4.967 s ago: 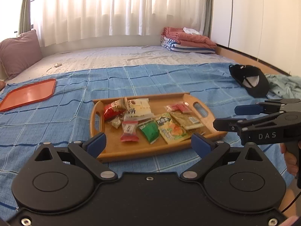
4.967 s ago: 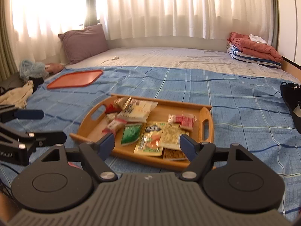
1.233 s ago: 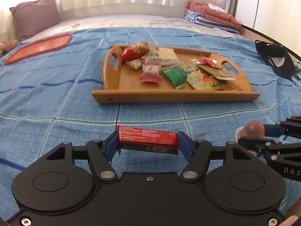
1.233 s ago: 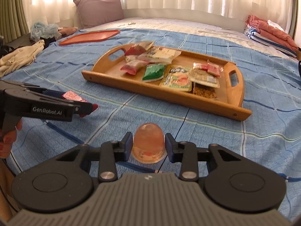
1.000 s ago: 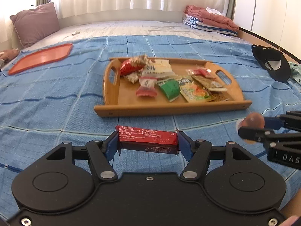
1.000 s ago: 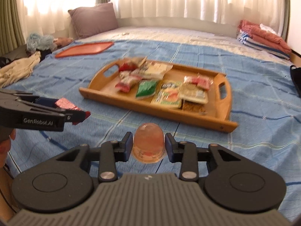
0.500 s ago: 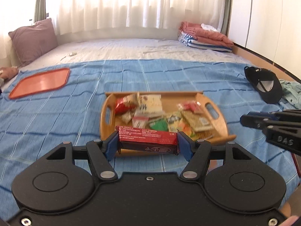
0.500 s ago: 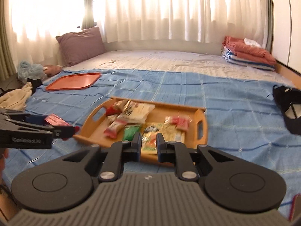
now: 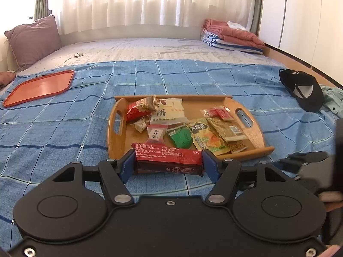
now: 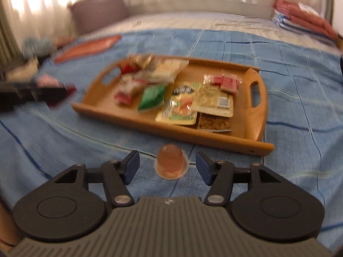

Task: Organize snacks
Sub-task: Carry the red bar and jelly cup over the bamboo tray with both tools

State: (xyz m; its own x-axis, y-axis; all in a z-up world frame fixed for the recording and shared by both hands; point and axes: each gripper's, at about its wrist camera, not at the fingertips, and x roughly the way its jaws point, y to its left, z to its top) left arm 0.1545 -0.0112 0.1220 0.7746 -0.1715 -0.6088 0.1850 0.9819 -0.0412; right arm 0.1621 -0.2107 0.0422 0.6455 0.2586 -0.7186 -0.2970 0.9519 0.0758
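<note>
Wooden tray [image 9: 250, 135] ahead of both grippers holds mixed snack packets [image 9: 180, 137]. Left gripper [image 9: 169, 162] pinches a red bar [image 9: 168, 160]. Right gripper [image 10: 167, 167], jaws just opened and spread, brackets a jelly cup [image 10: 171, 162] on the blanket [image 10: 300, 85].

Two low wrist views across the bed, both sharing the wooden tray [image 9: 255, 136].

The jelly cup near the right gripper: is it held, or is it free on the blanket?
Free. The jelly cup sits on the blue blanket; the right gripper has just been opening, fingers apart.
</note>
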